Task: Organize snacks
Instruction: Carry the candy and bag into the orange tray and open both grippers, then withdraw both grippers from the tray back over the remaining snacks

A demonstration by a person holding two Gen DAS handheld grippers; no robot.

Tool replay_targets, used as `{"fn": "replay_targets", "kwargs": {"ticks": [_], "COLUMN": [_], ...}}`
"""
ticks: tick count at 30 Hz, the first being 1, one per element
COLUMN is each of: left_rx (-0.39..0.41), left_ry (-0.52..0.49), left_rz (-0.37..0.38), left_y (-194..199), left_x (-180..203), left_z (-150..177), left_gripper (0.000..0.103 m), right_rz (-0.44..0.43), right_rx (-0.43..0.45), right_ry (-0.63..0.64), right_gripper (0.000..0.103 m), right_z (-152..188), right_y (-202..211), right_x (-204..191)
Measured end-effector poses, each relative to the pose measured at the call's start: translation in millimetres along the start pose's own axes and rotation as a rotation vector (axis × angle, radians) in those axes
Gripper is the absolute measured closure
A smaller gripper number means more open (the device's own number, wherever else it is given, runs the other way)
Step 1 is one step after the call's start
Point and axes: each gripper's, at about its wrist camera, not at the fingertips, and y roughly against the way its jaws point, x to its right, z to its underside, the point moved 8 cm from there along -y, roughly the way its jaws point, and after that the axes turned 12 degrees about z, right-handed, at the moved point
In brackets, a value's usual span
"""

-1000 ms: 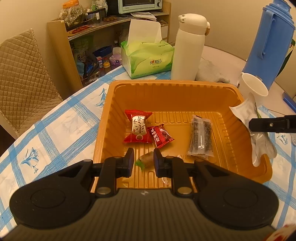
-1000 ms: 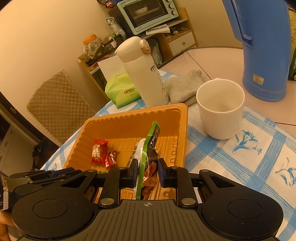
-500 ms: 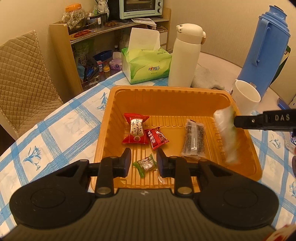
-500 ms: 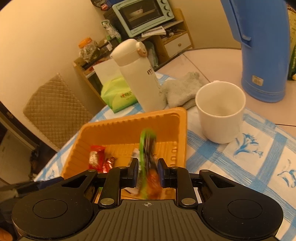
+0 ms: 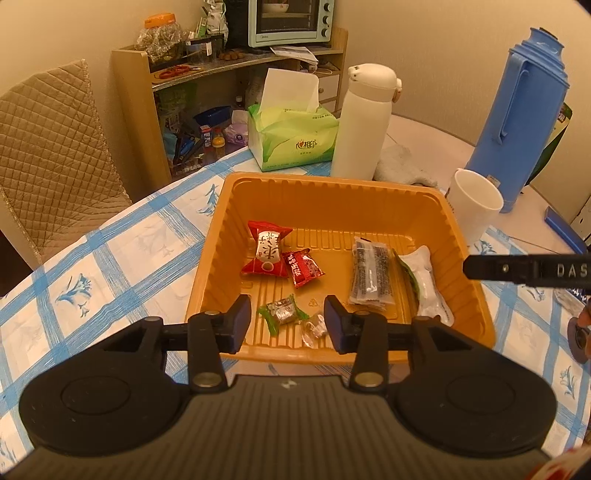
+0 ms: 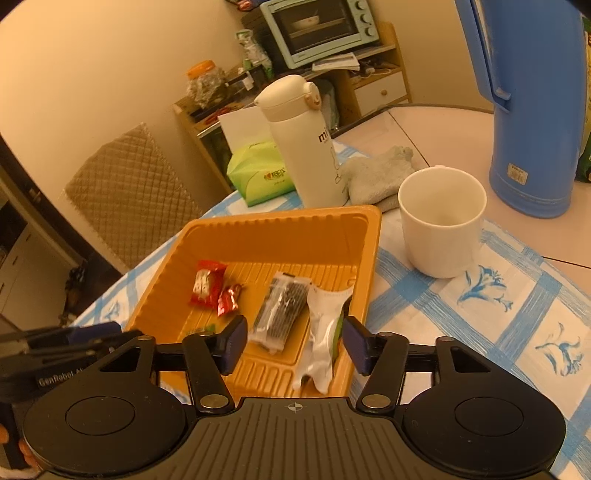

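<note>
An orange tray (image 5: 332,192) (image 6: 280,227) holds several snacks: a big red candy (image 5: 267,249) (image 6: 206,283), a small red candy (image 5: 303,263) (image 6: 228,298), a dark clear-wrapped bar (image 5: 371,276) (image 6: 282,308) and a white-and-green packet (image 5: 424,284) (image 6: 325,332) by the right wall. A green-wrapped candy (image 5: 283,314) and a clear candy (image 5: 314,330) lie on the tray floor near its front. My left gripper (image 5: 288,319) hovers above these two, jaws opening, pads touching nothing. My right gripper (image 6: 293,341) is over the tray's near right side, jaws opening, with the packet lying loose below.
On the blue-checked tablecloth (image 5: 110,277) stand a white mug (image 5: 474,201) (image 6: 441,218), a white flask (image 5: 364,120) (image 6: 301,140), a blue thermos jug (image 5: 521,114) (image 6: 532,110), a green tissue box (image 5: 291,138) and a grey cloth (image 6: 376,173). A quilted chair (image 5: 48,147) and a shelf with a toaster oven (image 5: 291,20) stand behind.
My left gripper let go of the green-wrapped candy and drew back and up. My right gripper released the white-and-green packet, which dropped into the tray along its right wall.
</note>
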Motion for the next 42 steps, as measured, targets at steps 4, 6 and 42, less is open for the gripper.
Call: {"fn": "replay_targets", "kwargs": {"ticks": [4, 6, 42], "left_rx": [0.019, 0.032, 0.130], "left_ry": [0.006, 0.009, 0.228], "left_rz": [0.002, -0.004, -0.176], "left_y": [13, 21, 185], "left_x": [9, 14, 95], "left_z": [3, 5, 134], "left_gripper": [0.059, 0.055, 0.039], "right_rz": [-0.012, -0.020, -0.203], "right_rx": [0.009, 0.013, -0.029], "right_ry": [0.039, 0.062, 0.388], "right_gripper": [0.034, 0.031, 0.021], "right_z": [6, 9, 123], "right_y": [13, 20, 133], "right_x": [0, -1, -11]}}
